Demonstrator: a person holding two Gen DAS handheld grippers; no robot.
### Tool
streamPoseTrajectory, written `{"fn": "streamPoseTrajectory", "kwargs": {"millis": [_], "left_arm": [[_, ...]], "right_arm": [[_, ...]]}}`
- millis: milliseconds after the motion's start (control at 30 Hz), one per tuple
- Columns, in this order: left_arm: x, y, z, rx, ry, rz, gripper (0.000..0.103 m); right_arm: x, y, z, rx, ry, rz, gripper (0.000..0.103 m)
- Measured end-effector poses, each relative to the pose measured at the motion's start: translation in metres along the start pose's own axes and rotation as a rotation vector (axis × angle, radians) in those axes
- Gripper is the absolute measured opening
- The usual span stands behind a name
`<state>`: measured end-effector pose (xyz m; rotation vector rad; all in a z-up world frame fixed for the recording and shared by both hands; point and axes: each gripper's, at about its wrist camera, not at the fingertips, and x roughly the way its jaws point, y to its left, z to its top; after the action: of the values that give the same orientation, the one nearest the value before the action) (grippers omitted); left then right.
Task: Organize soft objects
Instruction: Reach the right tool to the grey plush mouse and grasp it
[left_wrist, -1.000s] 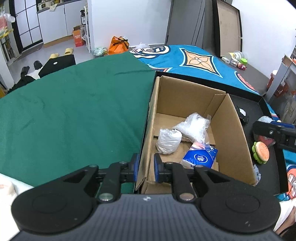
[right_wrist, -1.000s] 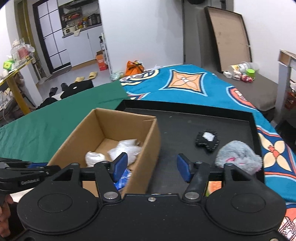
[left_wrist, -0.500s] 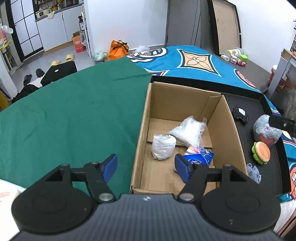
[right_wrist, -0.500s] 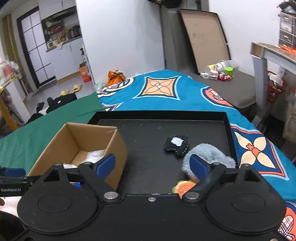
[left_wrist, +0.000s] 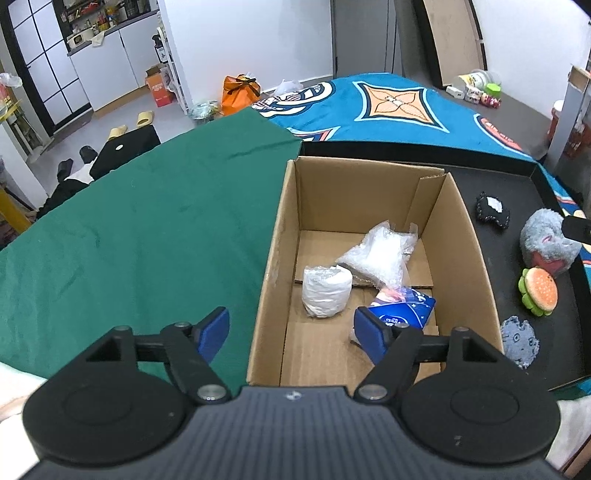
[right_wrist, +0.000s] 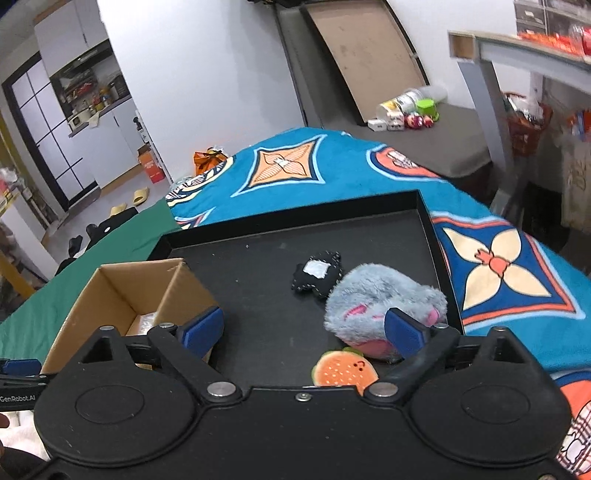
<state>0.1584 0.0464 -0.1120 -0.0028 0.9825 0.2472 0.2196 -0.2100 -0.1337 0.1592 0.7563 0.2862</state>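
Note:
A cardboard box (left_wrist: 458, 236) stands at the left end of a black tray (right_wrist: 258, 266). In it lie a white wrapped roll (left_wrist: 327, 290), a clear plastic bag (left_wrist: 380, 254) and a blue tissue pack (left_wrist: 400, 314). My left gripper (left_wrist: 291, 330) is open and empty above the box's near left wall. On the tray lie a grey plush (right_wrist: 384, 299), a burger plush (right_wrist: 345, 373), a black patch toy (right_wrist: 317, 275) and a blue-grey plush (left_wrist: 519, 339). My right gripper (right_wrist: 304, 328) is open and empty, just before the grey plush and above the burger.
A green cloth (left_wrist: 147, 229) covers the surface left of the box. A blue patterned blanket (right_wrist: 491, 258) lies under and beyond the tray. A table leg (right_wrist: 495, 122) stands at the far right.
My left gripper was shut on the box's wall, then opened and drew back. My right gripper opened wider and moved right, from the box to the plush toys.

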Motion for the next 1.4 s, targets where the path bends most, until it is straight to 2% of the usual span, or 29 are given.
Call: {"fn": "streamPoseTrajectory", "kwargs": {"millis": [367, 600, 900, 1133, 1233, 1300, 1400], "left_arm": [[0.012, -0.018, 0.004, 0.038, 0.047, 0.058, 0.075], [0.019, -0.027, 0.009, 0.058, 0.061, 0.097, 0.075], [0.029, -0.035, 0.020, 0.110, 0.084, 0.138, 0.076], [0.037, -0.040, 0.024, 0.121, 0.101, 0.146, 0.076], [0.038, -0.040, 0.024, 0.121, 0.107, 0.148, 0.076], [0.039, -0.040, 0.024, 0.121, 0.111, 0.148, 0.076], [0.039, -0.042, 0.023, 0.122, 0.114, 0.145, 0.076]], "right_arm": [[0.016, -0.037, -0.013, 0.155, 0.024, 0.036, 0.094], [0.031, -0.060, -0.022, 0.279, 0.052, 0.030, 0.094], [0.046, -0.089, -0.022, 0.459, 0.008, 0.059, 0.094], [0.060, -0.107, -0.023, 0.538, 0.007, 0.058, 0.093], [0.065, -0.110, -0.027, 0.563, 0.016, 0.064, 0.082], [0.065, -0.110, -0.026, 0.557, 0.013, 0.054, 0.051], [0.064, -0.107, -0.026, 0.533, 0.030, 0.049, 0.045]]}}
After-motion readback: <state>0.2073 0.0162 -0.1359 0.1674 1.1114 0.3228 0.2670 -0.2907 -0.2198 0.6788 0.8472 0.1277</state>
